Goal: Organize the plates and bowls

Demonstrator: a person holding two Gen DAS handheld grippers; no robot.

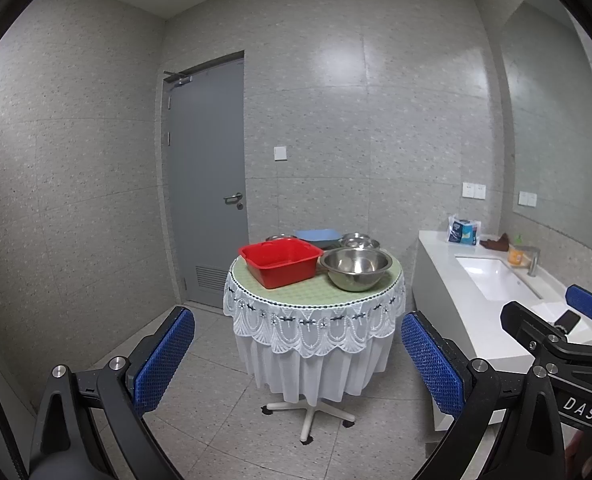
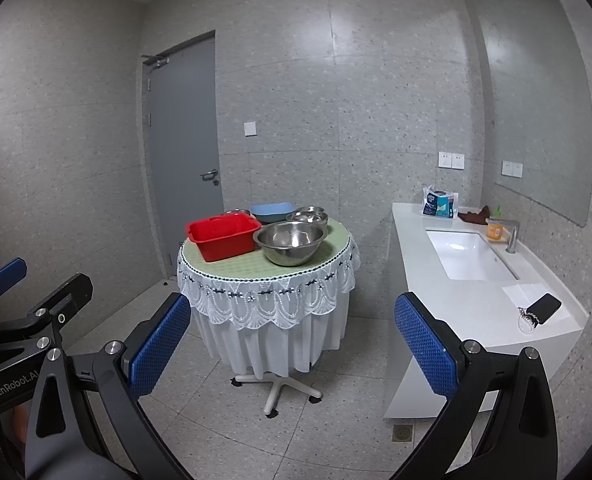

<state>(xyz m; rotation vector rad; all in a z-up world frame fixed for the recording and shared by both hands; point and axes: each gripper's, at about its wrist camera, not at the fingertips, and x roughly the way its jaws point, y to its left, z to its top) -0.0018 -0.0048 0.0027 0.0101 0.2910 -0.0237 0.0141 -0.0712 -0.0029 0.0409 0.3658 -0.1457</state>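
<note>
A round table with a green top and white lace cloth stands ahead. On it sit a red plastic tub, a large steel bowl, smaller stacked steel bowls, a blue dish and another steel bowl behind the tub. My left gripper and right gripper are both open, empty, and well short of the table. The right gripper's blue pad shows at the left wrist view's right edge.
A white counter with a sink, faucet, orange bottle, tissue pack, brown cloth and a phone with beads runs along the right wall. A grey door is behind the table. Tiled floor lies between.
</note>
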